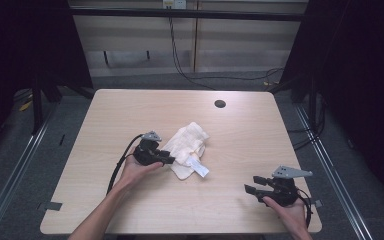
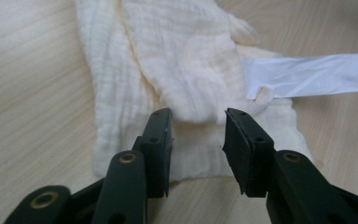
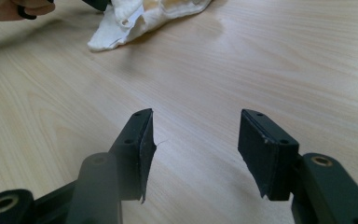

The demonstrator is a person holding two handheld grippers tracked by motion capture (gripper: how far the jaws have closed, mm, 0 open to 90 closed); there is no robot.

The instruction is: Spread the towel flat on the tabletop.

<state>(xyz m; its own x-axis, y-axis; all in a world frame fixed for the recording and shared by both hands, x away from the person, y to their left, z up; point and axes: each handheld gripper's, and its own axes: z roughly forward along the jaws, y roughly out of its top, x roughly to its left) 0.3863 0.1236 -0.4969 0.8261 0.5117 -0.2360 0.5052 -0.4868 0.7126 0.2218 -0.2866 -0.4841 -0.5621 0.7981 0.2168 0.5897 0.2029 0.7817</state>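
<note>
1. Cream muslin cloth [image 1: 187,146] lies bunched and half folded near the middle of the wooden surface [image 1: 240,135], with a white label [image 1: 200,168] sticking out flat from its near edge.
2. Left gripper [image 1: 169,160] sits at the cloth's left edge, low over the surface.
3. In the left gripper view the jaws stand part open on either side of a rounded fold of cloth [image 2: 186,70]; the fold sits between them, but the pads do not press it, with a gap showing on each side. So no grip yet.
4. In that view the label [image 2: 307,77] lies to the right of the fold, flat on the wood, apart from the jaws.
5. Right gripper [image 1: 252,184] is well apart from the cloth, near the surface's front right corner, held in a hand [image 1: 292,215].
6. In the right gripper view its jaws are wide and empty, with bare wood between them; the cloth [image 3: 140,18] lies far off at top left.
7. Judged progress: early. The work looks like folding or picking up the cloth; the left approach is done, the pinch is not.
8. Left to do, as a guess: close on the fold, lift or pull it over, and maybe bring the right gripper in to help flatten it.
9. Cloth is still rumpled, with uneven layers, and no neat fold is finished.
</note>
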